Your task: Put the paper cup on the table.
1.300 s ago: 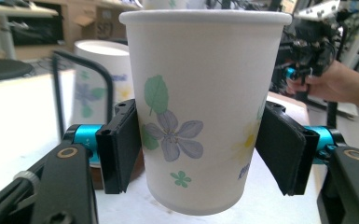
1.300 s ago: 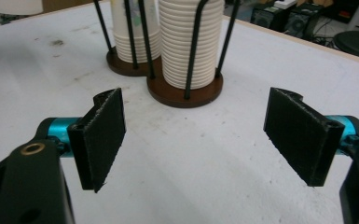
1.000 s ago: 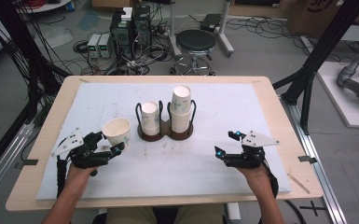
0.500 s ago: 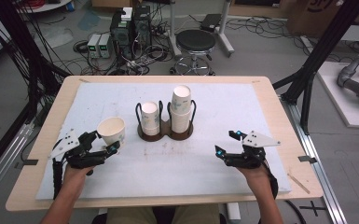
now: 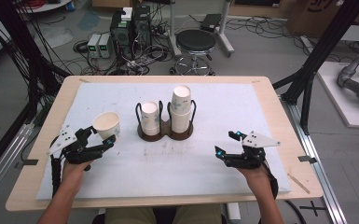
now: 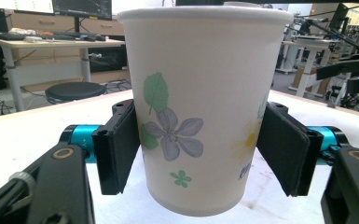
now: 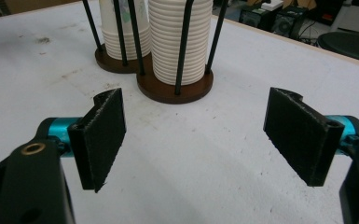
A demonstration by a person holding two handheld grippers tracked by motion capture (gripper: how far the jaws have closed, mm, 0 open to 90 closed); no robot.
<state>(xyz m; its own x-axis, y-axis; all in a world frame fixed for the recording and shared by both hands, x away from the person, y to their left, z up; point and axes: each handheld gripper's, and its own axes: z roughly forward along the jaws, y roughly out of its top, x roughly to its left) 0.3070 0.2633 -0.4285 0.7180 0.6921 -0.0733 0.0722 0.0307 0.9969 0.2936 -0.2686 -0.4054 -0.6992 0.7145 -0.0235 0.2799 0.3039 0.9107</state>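
Paper cup (image 5: 107, 125): stands upright on the white mat at the left of the desk (image 5: 37, 186), left of the cup holder and apart from it. Flower print faces the left gripper view (image 6: 172, 135).

Left gripper (image 5: 103, 138): jaws sit either side of the cup's lower wall. The left pad lies against the paper; the right pad shows a sliver of gap, so the hold looks loose at best, and the jaws have just been opening a little. Judged step: setting the cup down and letting go. To do it well, the jaws should spread evenly and back off straight toward the near edge, so neither pad drags or tips the light cup.

Cup holder (image 5: 165, 133): dark two-well stand at centre, short stack in the left well (image 5: 150, 116), taller stack in the right (image 5: 181, 108).

Right gripper (image 5: 228, 145): jaws apart, holding nothing, resting over bare mat right of the holder.

Open room: wide bare mat near the holder and between the hands; the left edge of the desk lies close behind the left hand.
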